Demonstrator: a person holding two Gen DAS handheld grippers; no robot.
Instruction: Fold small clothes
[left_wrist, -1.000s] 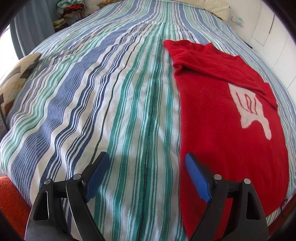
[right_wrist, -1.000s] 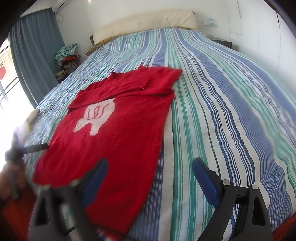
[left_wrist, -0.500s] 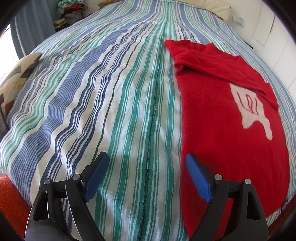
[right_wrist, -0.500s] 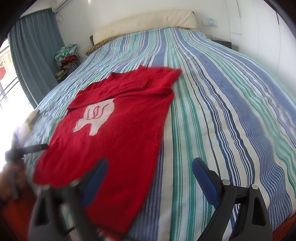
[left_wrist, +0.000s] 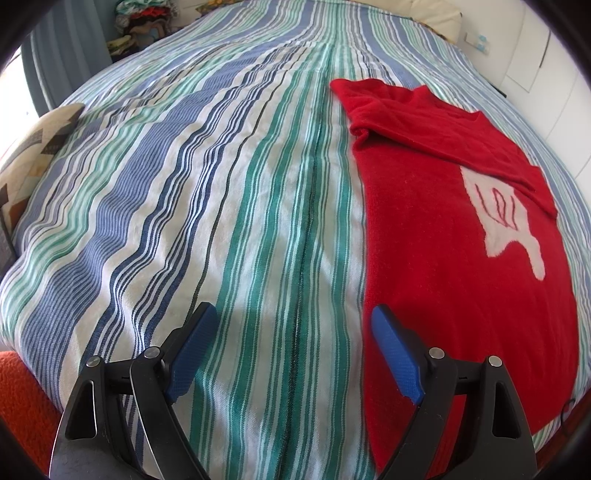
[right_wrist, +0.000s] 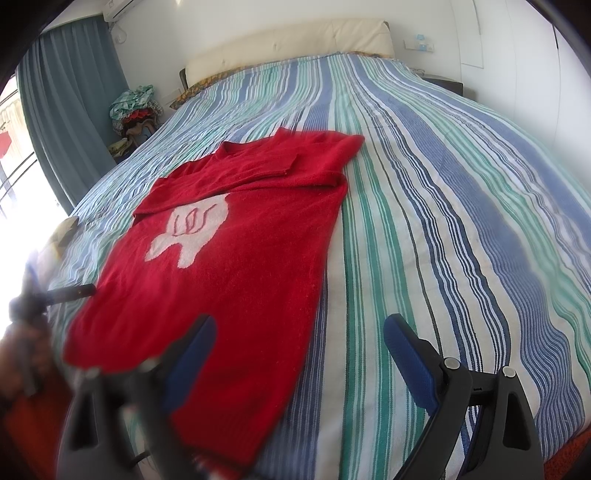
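Nothing has shifted: both hand-held grippers, left (left_wrist: 291, 325) and right (right_wrist: 299, 336), hover agape over the red sweater (right_wrist: 236, 254) on the striped bedspread (left_wrist: 184, 206).

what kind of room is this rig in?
Almost certainly a home bedroom: a wide bed under a striped bedspread with a padded cream headboard, blue-grey curtains by a bright window, and a red sweater laid out flat on the bed.

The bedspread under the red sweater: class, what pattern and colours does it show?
The bedspread has lengthwise stripes in blue, green and white; clearest in the left wrist view.
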